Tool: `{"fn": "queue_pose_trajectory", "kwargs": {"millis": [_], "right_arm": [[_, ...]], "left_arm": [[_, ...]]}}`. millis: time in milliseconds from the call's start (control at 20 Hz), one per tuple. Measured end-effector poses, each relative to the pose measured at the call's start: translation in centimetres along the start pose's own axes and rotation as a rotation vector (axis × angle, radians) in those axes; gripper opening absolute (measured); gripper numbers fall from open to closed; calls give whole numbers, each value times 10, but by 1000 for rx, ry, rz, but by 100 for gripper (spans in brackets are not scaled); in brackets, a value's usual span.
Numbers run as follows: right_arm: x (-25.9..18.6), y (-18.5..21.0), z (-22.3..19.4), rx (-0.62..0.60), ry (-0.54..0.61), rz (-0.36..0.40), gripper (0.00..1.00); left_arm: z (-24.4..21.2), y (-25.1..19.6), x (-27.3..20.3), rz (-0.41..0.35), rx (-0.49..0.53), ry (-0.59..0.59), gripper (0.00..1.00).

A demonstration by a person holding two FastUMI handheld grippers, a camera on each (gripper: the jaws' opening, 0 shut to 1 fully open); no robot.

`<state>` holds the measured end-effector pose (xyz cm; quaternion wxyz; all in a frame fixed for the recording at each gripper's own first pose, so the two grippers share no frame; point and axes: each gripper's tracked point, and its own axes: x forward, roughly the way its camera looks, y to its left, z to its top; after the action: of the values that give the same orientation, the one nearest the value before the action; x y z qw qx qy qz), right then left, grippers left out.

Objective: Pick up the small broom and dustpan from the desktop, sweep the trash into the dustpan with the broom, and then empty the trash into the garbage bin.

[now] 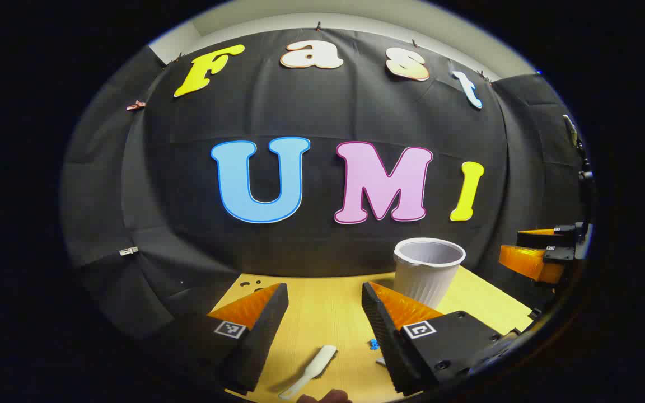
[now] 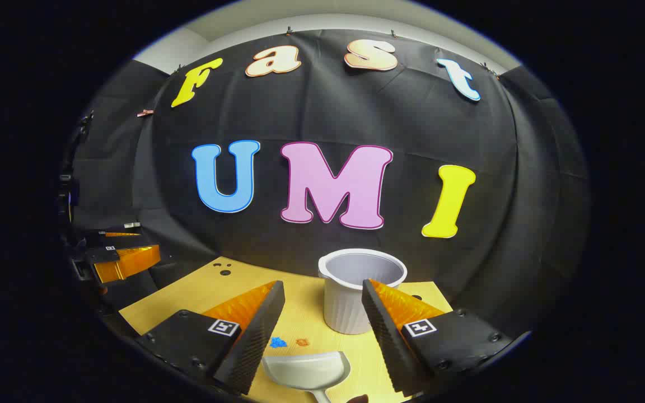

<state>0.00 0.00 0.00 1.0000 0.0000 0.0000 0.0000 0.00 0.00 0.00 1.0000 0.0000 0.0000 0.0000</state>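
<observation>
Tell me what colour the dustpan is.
White; the dustpan shows best in the right gripper view.

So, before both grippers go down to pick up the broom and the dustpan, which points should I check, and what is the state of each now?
1. Left hand-held gripper open, holding nothing: ok.
2. Right hand-held gripper open, holding nothing: ok.
3. Broom lies flat on the desk, between and below the left fingers: ok.
4. Dustpan lies between and below the right fingers: ok.
5. Trash on the desk just beyond the dustpan, none inside it yet: ok.
6. Bin upright with open mouth: ok.
</observation>
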Motion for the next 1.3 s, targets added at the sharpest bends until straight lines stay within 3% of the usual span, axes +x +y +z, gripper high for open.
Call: {"fn": "queue_pose_trajectory", "kwargs": {"millis": [500,750,1000,1150,1300], "right_arm": [[-6,-6,-1,-11,6,-17,91],[-9,4,-11,-21,44,14,91],[-41,16,-103,-112,370,158,91],[-66,8,-175,-157,593,196,91],[-75,3,-228,-110,721,206,89]], "left_arm": [[1,4,-2,0,12,7,86],[-6,12,-1,5,10,20,86],[-20,25,1,12,5,41,86],[-35,29,2,19,-23,67,86],[-42,34,2,29,-35,83,87]]}}
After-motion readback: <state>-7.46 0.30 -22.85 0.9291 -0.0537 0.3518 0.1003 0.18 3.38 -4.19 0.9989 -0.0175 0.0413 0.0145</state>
